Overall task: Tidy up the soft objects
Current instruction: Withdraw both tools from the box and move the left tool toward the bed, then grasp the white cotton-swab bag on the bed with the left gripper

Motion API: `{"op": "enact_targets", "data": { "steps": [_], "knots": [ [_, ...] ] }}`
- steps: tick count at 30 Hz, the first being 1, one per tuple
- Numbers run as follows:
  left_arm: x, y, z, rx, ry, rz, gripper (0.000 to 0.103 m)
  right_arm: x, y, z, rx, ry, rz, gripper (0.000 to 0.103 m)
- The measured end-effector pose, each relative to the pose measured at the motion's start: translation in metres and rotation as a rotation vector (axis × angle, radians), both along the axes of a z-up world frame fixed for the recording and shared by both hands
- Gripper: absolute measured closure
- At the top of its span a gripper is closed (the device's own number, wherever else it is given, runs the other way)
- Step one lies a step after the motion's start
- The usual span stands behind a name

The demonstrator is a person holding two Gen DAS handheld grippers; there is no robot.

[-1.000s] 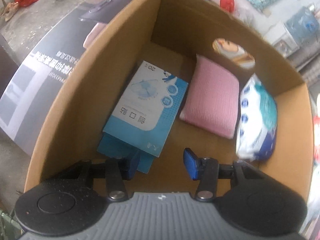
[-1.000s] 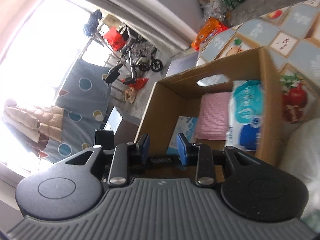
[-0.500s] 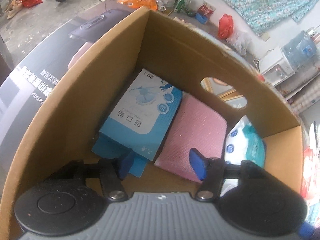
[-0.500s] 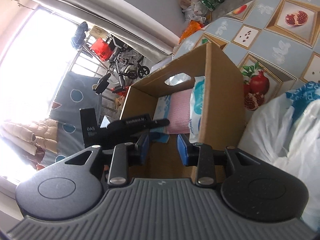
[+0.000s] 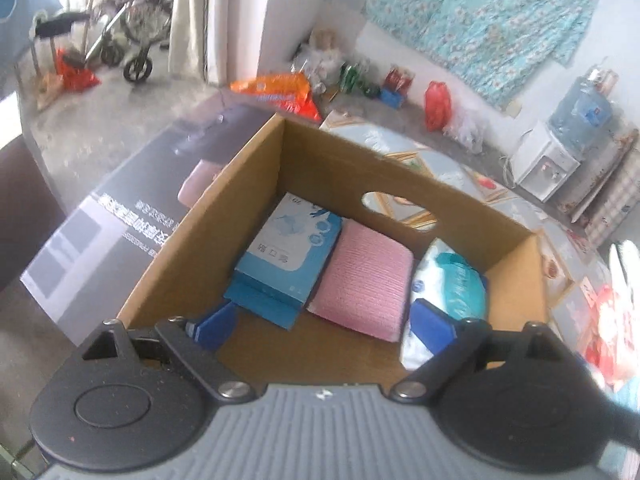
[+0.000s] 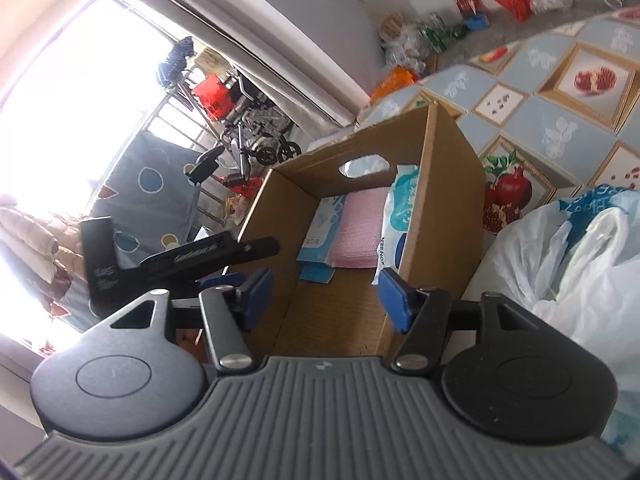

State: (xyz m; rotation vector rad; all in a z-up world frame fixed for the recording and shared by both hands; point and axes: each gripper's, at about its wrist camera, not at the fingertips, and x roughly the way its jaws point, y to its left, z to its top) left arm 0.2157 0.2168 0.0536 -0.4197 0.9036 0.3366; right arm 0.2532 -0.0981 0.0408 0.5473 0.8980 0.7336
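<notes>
An open cardboard box [image 5: 256, 152] holds a blue mask packet [image 5: 286, 256], a pink cloth pad [image 5: 366, 280] and a white-and-teal wipes pack [image 5: 450, 288], side by side. My left gripper [image 5: 324, 326] is open and empty, above the box's near edge. In the right wrist view the same box [image 6: 448, 184] shows the packet [image 6: 324, 224], pad [image 6: 360, 224] and wipes [image 6: 402, 208]. My right gripper [image 6: 326, 300] is open and empty, just in front of the box. The left gripper's black body [image 6: 176, 260] shows at its left.
The box stands on a table with a fruit-patterned cloth [image 6: 568, 80]. White plastic bags [image 6: 580, 248] lie to the right of the box. A large dark printed carton [image 5: 132, 216] lies on the left. Floor clutter, a wheelchair [image 5: 132, 36] and a water dispenser [image 5: 560, 144] stand behind.
My left gripper has risen out of the box and opened wider. My right gripper has opened from nearly shut and swung so more of the table and bags show.
</notes>
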Motion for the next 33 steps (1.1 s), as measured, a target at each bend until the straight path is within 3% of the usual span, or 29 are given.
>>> {"op": "enact_targets", "data": {
  "steps": [4, 10, 17, 22, 26, 30, 33],
  "knots": [
    [-0.023, -0.032, 0.025, 0.000, -0.094, -0.070, 0.007, -0.019, -0.018, 0.013, -0.018, -0.046, -0.013, 0.038],
    [-0.036, -0.113, 0.057, -0.001, -0.196, -0.305, 0.006, -0.058, -0.085, 0.044, -0.047, -0.151, -0.105, 0.034],
    [-0.027, -0.239, 0.070, -0.026, -0.231, -0.646, 0.006, -0.105, -0.213, 0.057, -0.119, -0.210, -0.376, 0.031],
    [-0.013, -0.326, 0.054, -0.031, -0.202, -0.840, 0.008, -0.132, -0.306, 0.038, -0.118, -0.171, -0.590, 0.031],
    [0.001, -0.386, 0.036, -0.015, -0.174, -0.937, 0.013, -0.138, -0.356, 0.012, -0.126, -0.129, -0.705, 0.031],
    [0.027, -0.431, 0.016, -0.037, -0.113, -0.977, 0.031, -0.128, -0.390, -0.018, -0.151, -0.082, -0.766, 0.031],
    [0.049, -0.457, 0.000, -0.054, -0.071, -0.984, 0.038, -0.109, -0.411, -0.038, -0.175, -0.051, -0.791, 0.035]
  ]
}}
